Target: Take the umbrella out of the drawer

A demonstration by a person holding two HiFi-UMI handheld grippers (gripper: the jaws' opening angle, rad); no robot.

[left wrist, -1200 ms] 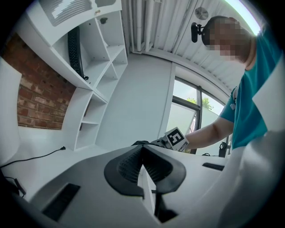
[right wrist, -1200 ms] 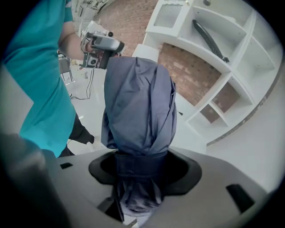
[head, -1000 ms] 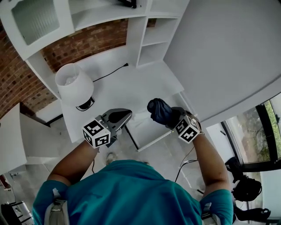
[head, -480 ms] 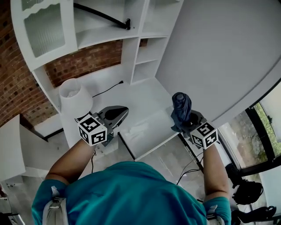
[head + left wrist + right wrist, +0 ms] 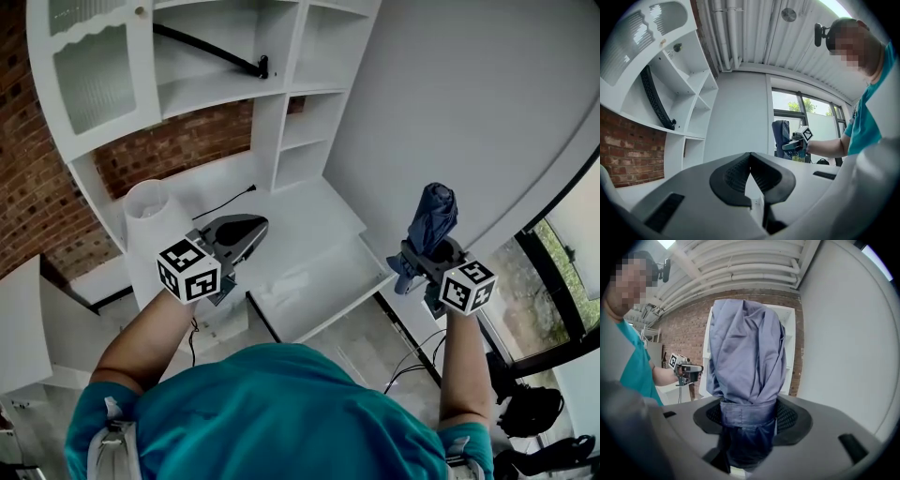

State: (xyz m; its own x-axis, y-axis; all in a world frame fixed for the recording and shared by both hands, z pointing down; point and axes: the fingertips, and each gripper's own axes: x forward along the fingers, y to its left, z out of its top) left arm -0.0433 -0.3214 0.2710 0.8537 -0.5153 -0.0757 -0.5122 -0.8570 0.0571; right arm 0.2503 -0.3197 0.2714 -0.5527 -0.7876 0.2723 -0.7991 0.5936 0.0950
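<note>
The dark blue folded fabric umbrella is out of the drawer. It stands nearly upright in the air, above and to the right of the drawer, with its lower end between the jaws of the right tool. The right gripper view shows those jaws set wide and pressing on the strapped part of the bundle, one pad on each side. Most of the umbrella's length sticks out past them.

The grip is the main risk. The pads appear to bear on soft gathered cloth rather than on anything rigid, and the long free end sits high above the hold. A quick swing or a roll of the wrist could let the bundle tip or slide through the jaws. If it slips, it would likely fall back into the open white drawer or past the drawer's front edge to the floor.

The plain grey wall panel rises just behind and to the right of the umbrella. Carrying it further that way could knock the tip against the panel and lever it loose.

The left tool has its jaws closed with nothing between them. It hangs over the white surface, near the white lampshade. A careless sweep there could tip the lamp.
</note>
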